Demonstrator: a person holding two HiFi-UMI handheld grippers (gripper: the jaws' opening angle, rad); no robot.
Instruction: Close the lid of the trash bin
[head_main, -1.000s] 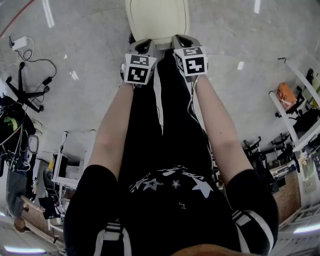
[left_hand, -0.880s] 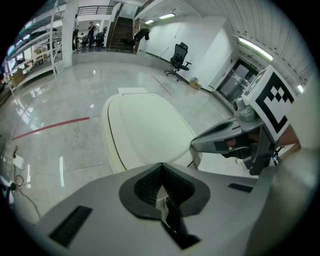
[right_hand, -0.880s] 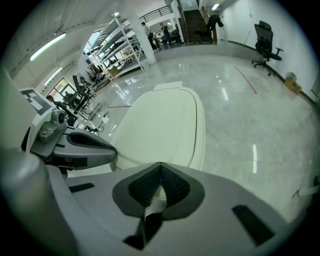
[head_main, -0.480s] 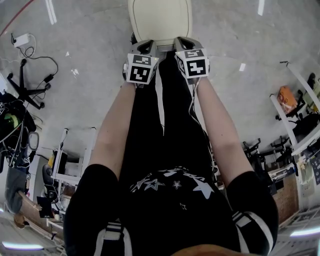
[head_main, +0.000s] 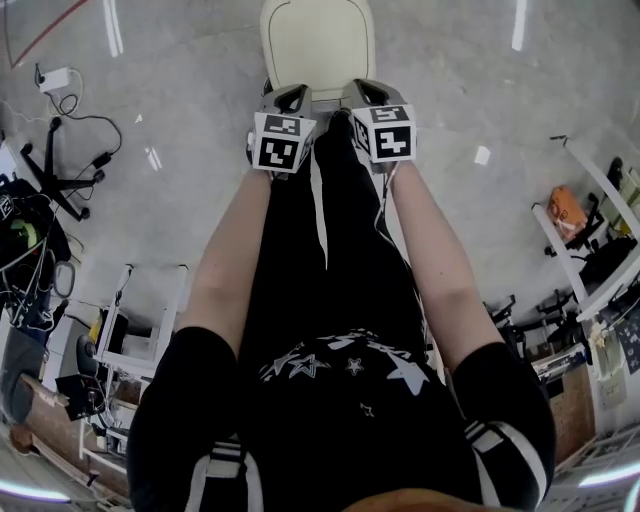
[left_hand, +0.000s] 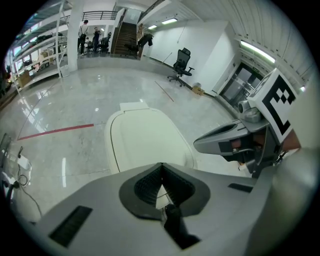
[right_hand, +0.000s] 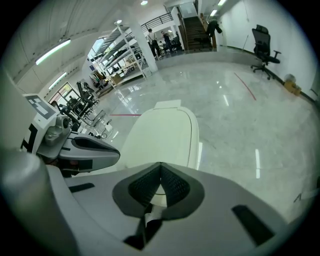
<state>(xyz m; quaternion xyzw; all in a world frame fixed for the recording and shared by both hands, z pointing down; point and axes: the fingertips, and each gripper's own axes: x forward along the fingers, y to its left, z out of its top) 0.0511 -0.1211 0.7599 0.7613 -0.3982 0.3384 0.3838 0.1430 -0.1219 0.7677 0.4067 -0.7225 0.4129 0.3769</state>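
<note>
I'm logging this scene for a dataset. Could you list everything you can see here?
trash bin lid: one, cream, lying flat down, just ahead of both grippers
office chair: one, black, far off by the white wall
red line: one, on the grey floor left of the lid
power strip: one, white, with a black cable, floor at far left
shelving: several racks, white, far back
staircase: one, dark, far back
left gripper: one, grey, shut and empty, at the lid's near edge
right gripper: one, grey, shut and empty, beside the left
forearms: two, bare, behind the grippers
</note>
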